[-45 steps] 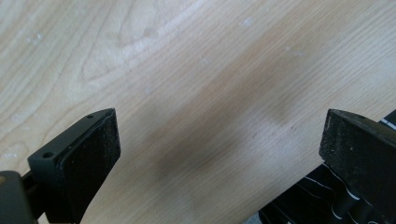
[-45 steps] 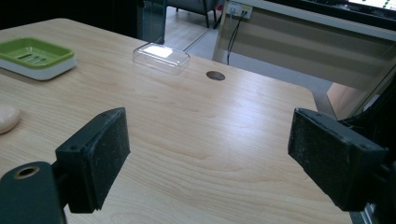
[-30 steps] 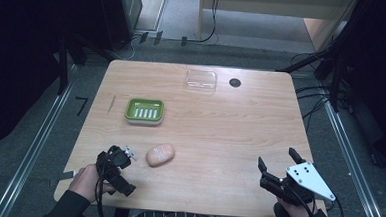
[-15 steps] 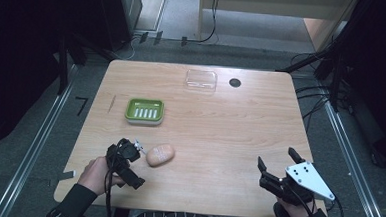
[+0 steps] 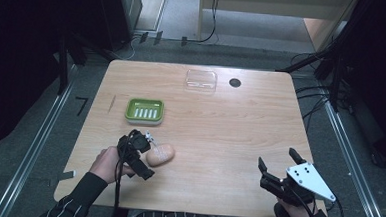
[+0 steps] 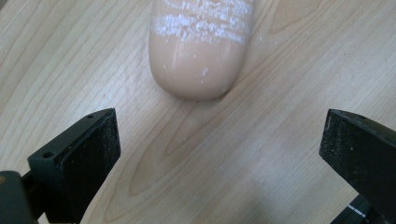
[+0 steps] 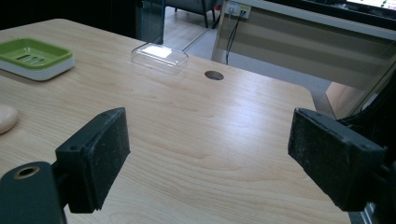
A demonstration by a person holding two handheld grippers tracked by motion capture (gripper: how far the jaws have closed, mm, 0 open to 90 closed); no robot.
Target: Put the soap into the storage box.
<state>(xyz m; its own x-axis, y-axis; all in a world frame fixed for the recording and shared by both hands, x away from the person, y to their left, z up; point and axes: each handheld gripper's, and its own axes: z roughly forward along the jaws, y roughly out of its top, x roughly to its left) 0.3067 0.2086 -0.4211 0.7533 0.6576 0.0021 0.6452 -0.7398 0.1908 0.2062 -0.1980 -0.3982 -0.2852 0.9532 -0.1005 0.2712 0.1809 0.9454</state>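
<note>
Wooden table (image 5: 219, 140), bare across middle.
Right gripper (image 5: 277, 169) at 5 o'clock near front edge, jaws spread wide, nothing between, clear of everything.
Left gripper (image 5: 140, 138) at 7 o'clock, jaws released, wide apart, pointed at soap; in left gripper view, soap end just ahead of jaw tips, no contact.
Green soap dish (image 5: 144, 110) at 10 o'clock, well apart from soap.
Clear lid (image 5: 201, 80) at 12 o'clock, near far edge.
Peach soap bar (image 5: 160, 154) flat on table at 7 o'clock, just beside left gripper, white flecks on top (image 6: 201, 46).
Round cable hole (image 5: 235, 82) at 1 o'clock, just beside lid.
</note>
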